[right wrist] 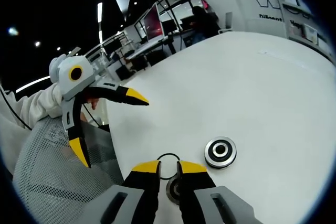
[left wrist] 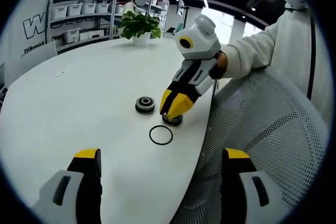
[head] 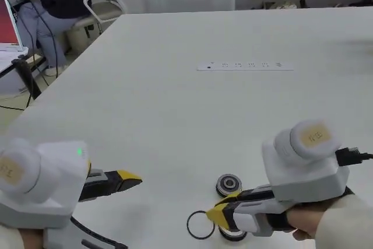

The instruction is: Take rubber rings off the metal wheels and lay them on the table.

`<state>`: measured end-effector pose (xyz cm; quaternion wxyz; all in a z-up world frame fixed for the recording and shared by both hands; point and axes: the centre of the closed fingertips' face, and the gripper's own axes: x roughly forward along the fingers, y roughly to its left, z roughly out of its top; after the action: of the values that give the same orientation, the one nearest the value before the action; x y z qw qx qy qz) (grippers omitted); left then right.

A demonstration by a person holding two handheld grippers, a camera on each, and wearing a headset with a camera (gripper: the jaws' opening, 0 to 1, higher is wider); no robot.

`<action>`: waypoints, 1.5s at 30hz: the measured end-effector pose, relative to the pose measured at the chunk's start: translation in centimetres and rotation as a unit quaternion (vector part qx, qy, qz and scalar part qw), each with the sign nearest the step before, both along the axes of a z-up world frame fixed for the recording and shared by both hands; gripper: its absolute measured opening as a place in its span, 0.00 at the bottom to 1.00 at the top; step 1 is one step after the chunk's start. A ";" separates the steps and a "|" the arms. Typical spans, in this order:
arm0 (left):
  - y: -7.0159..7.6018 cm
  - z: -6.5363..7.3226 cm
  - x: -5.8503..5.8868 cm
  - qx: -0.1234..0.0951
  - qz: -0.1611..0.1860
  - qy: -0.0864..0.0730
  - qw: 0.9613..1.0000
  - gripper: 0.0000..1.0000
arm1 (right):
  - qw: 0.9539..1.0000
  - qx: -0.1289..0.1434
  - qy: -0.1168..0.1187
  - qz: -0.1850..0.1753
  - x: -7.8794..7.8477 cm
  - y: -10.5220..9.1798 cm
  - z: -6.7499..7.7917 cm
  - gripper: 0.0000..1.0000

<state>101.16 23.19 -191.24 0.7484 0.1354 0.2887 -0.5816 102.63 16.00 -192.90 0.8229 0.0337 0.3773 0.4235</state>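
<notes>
Metal wheel [right wrist: 175, 190] beneath right claw [right wrist: 168, 167], barely parted.

Smooth, matt white tabletop [head: 175, 115]; metal wheel [head: 228, 183] near its front edge gleams silver inside dark rubber; loose rubber ring [head: 201, 224] is matt black

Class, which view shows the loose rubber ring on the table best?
Left gripper view: the whole rubber ring lies unobstructed. Head view and right gripper view each hide part of it behind the right claw.
</notes>
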 end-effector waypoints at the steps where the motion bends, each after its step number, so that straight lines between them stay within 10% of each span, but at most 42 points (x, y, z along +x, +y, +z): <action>1: 0.0 0.1 0.0 -0.001 0.001 -0.001 1.000 0.93 | 1.000 0.000 -0.003 0.000 0.1 -0.1 0.2 0.10; 21: -1.6 2.6 0.1 -0.048 -0.001 -0.004 0.999 0.90 | 0.996 0.003 -0.088 0.017 1.4 -3.5 3.9 0.18; 33: -4.2 5.7 -0.8 -0.074 -0.041 -0.012 0.996 0.90 | 0.993 -0.049 -0.045 0.094 -1.5 -4.2 0.8 0.28; 45: -8.7 7.0 -0.6 -0.071 -0.104 -0.057 0.990 0.82 | 0.986 -0.089 -0.038 0.133 -2.5 -4.7 -1.5 0.31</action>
<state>100.59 14.52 -184.28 0.7069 0.1442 0.1880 -0.6664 100.14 11.27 -194.44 0.7728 -0.1063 0.3828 0.4949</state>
